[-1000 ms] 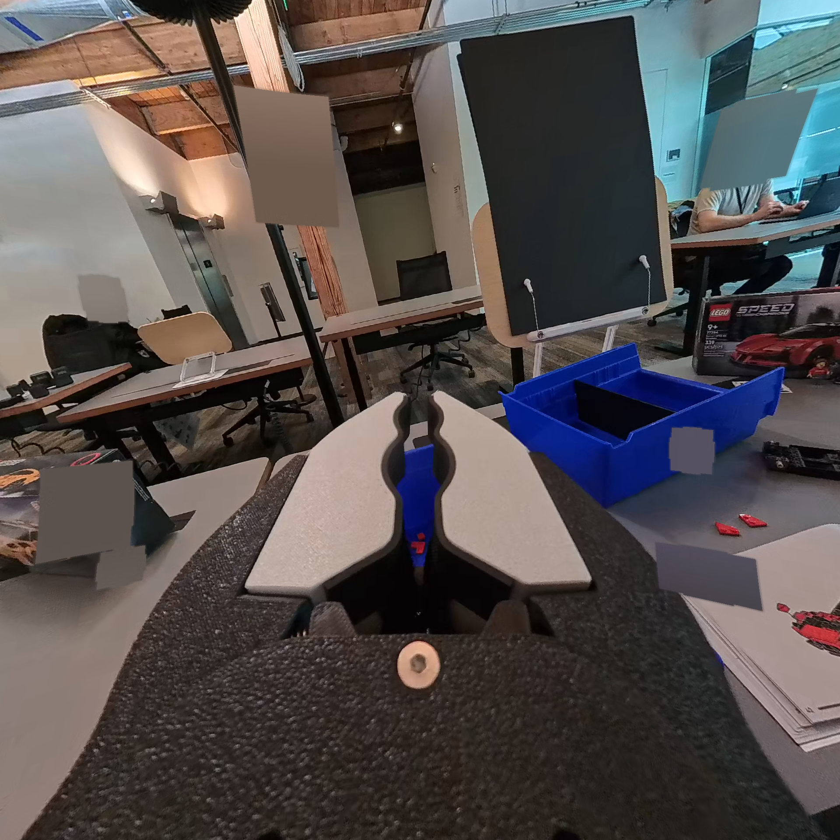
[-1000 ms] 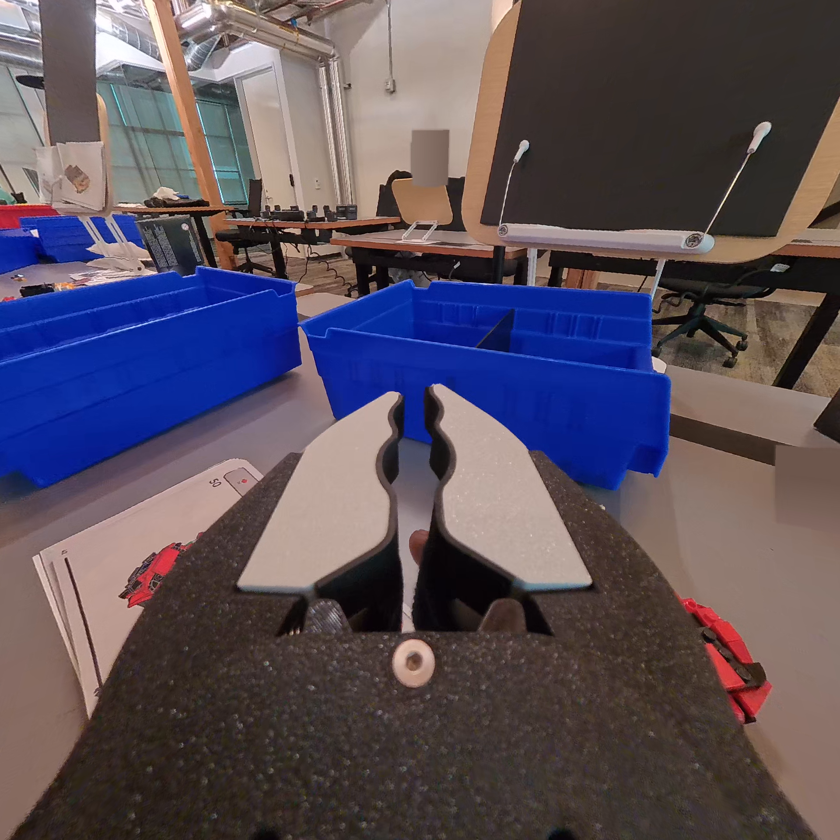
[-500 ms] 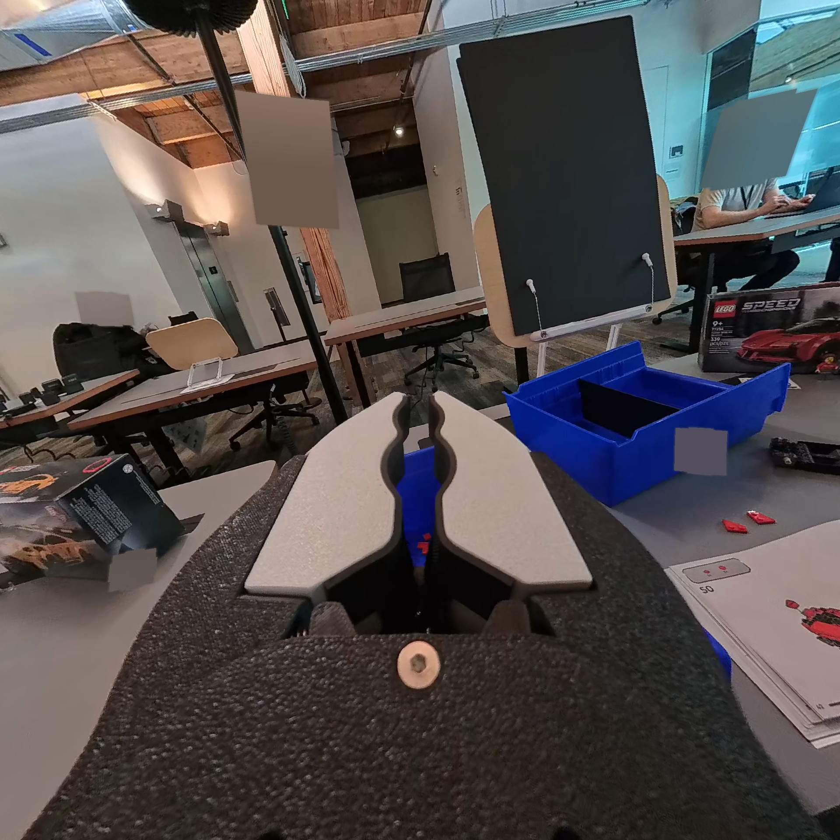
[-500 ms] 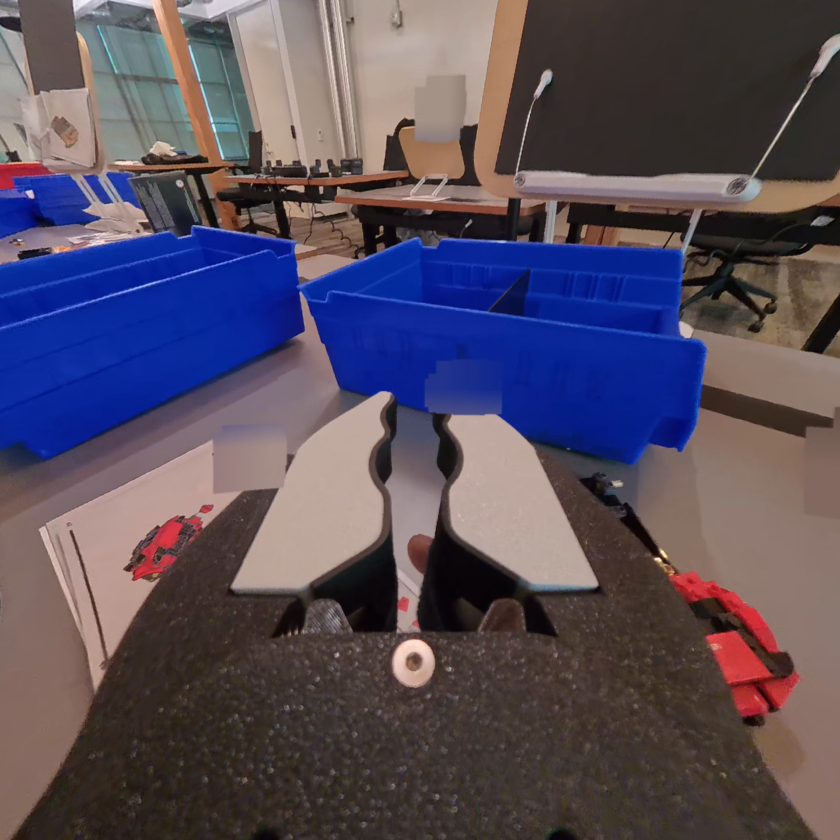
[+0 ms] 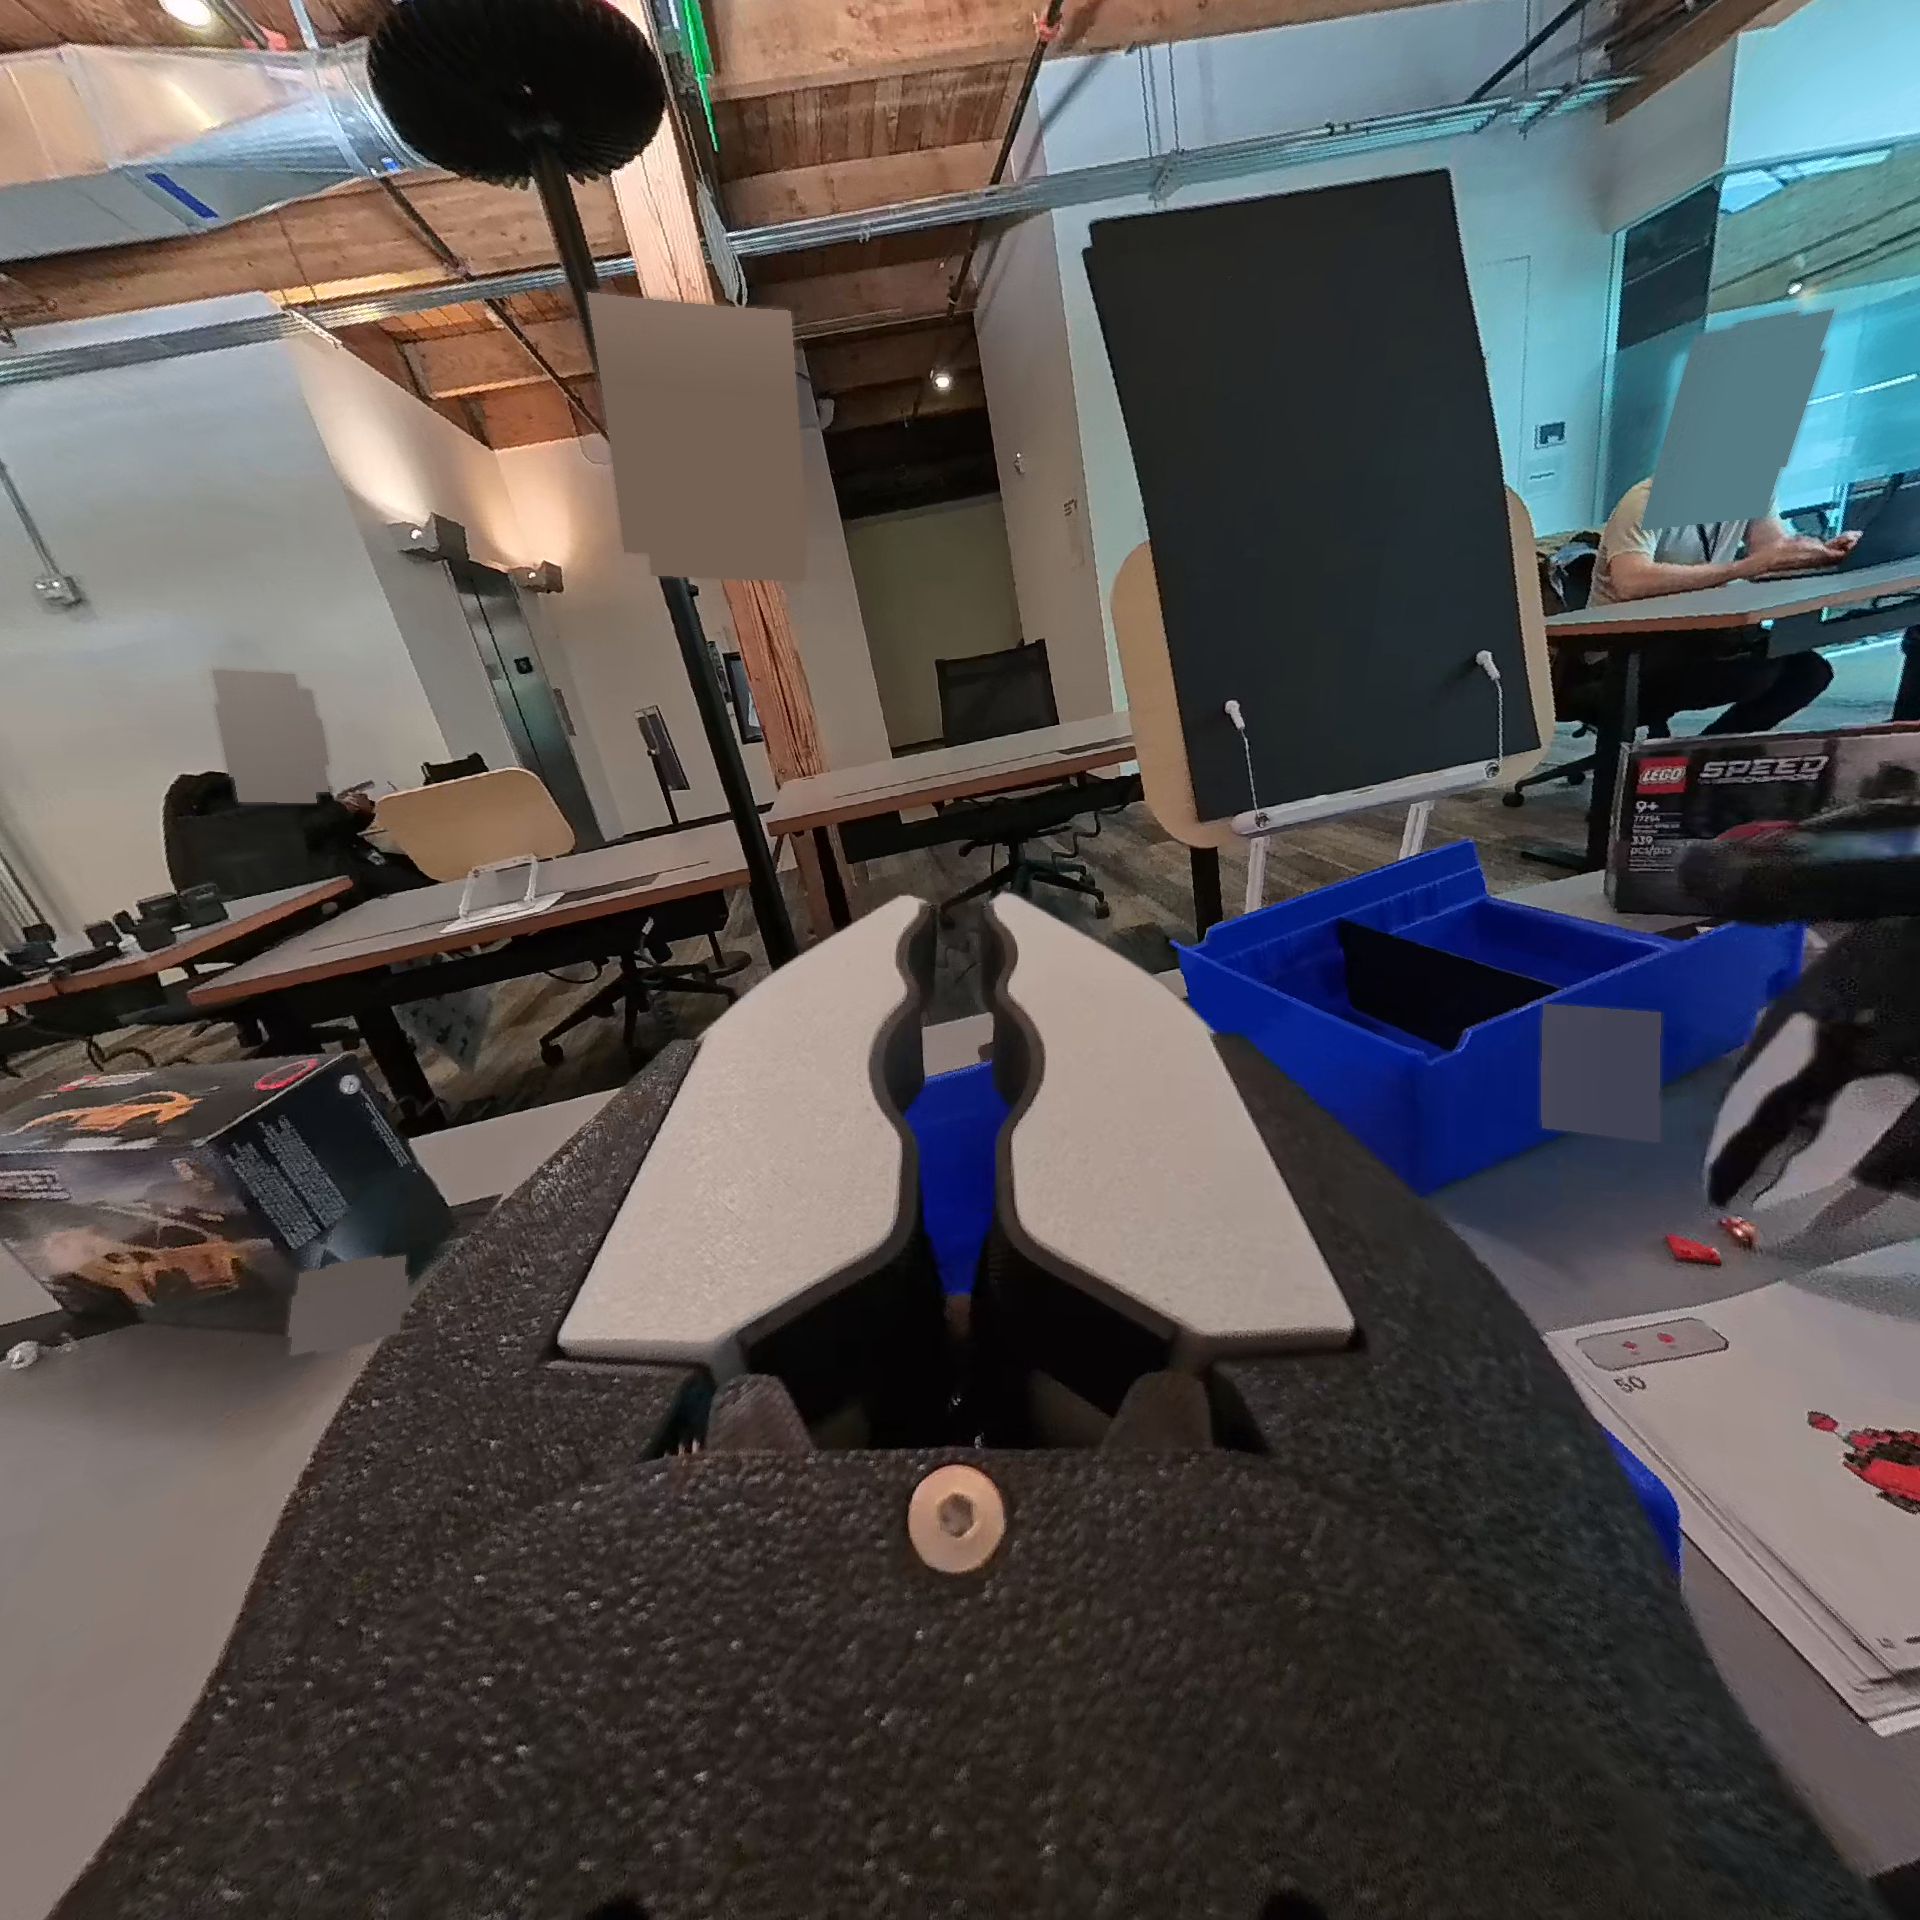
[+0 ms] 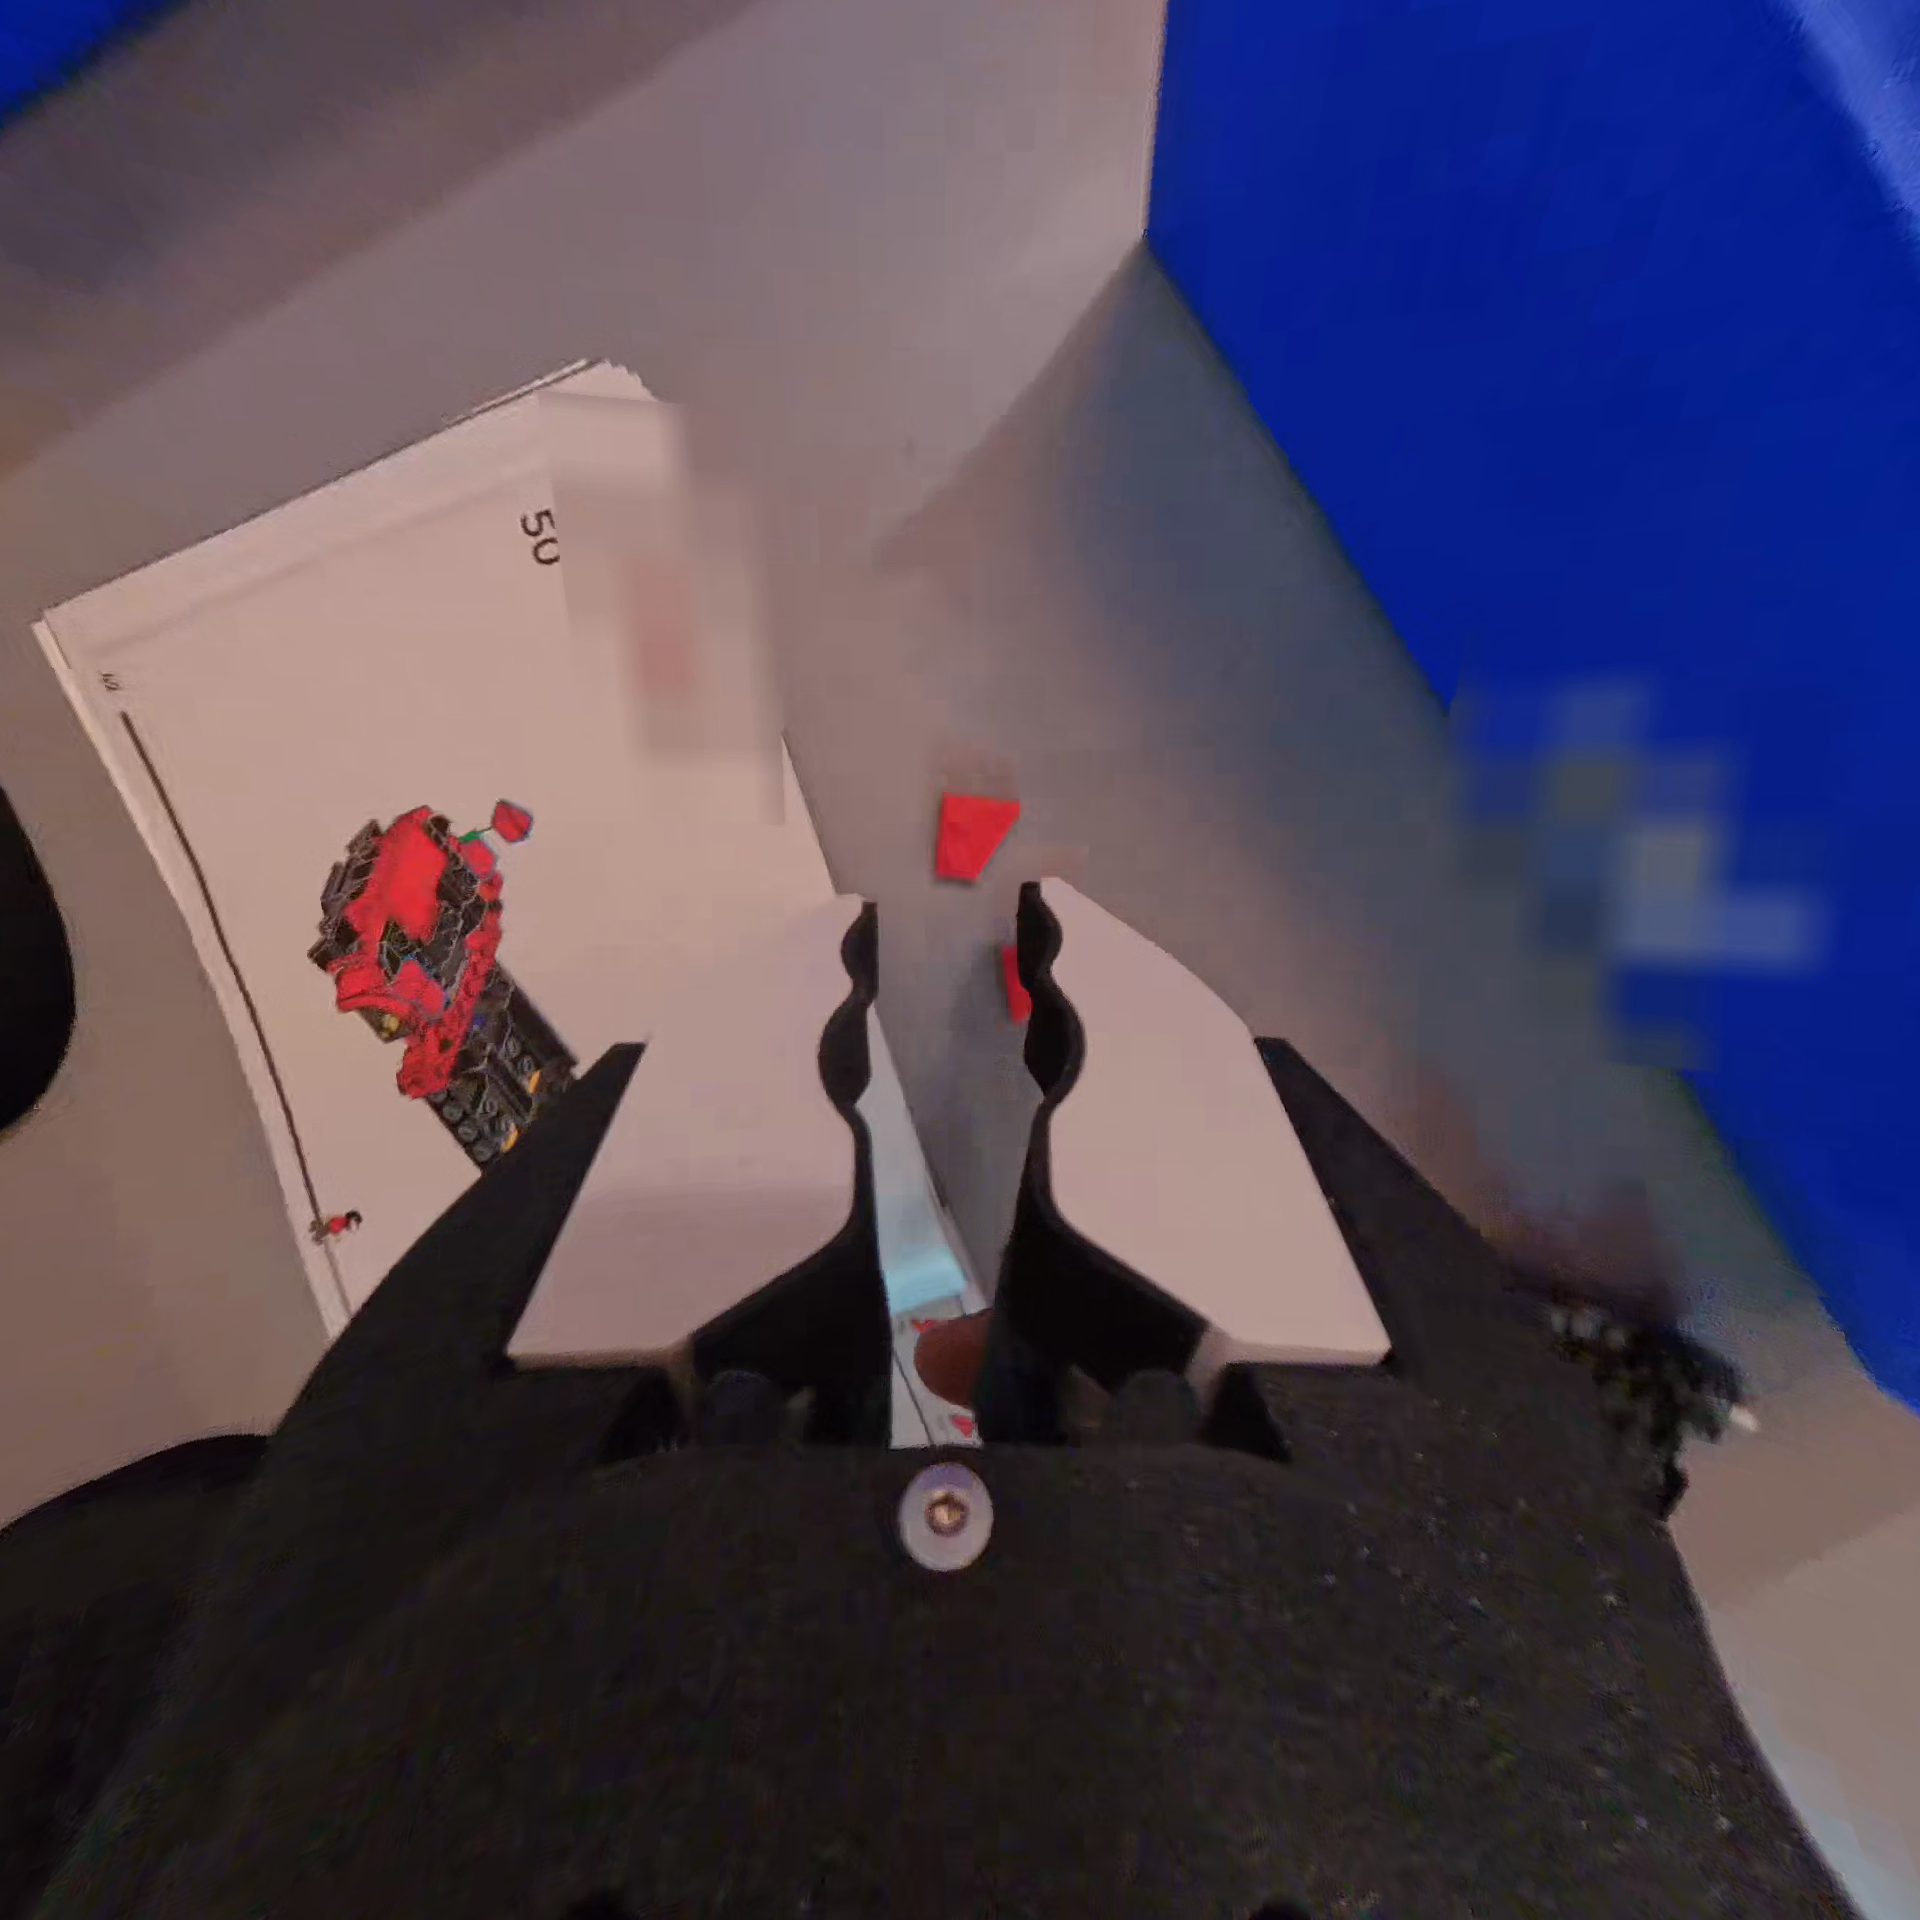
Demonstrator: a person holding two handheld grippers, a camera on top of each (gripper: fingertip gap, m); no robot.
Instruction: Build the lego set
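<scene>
Picking up: right gripper (image 6: pixel 943 899) parted, empty, over 2 red pieces (image 6: pixel 974 837); left gripper (image 5: pixel 958 914) near-shut, empty; next, lower and pinch 1.

Left wrist view is bright and sharp with bowed edges; right wrist view is heavily motion-blurred, bin (image 6: pixel 1558 468) smeared.

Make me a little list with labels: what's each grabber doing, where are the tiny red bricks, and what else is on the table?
right gripper: open, tipped down over the grey table, fingers either side of one red piece
small red wedge-shaped brick: loose, just past the fingertips
second small red piece: between the fingers, mostly hidden
left gripper: nearly shut, a thin gap, nothing seen gripped
white instruction booklet: lying open, red car drawing
blue plastic bin: beyond the pieces, black divider inside
</scene>
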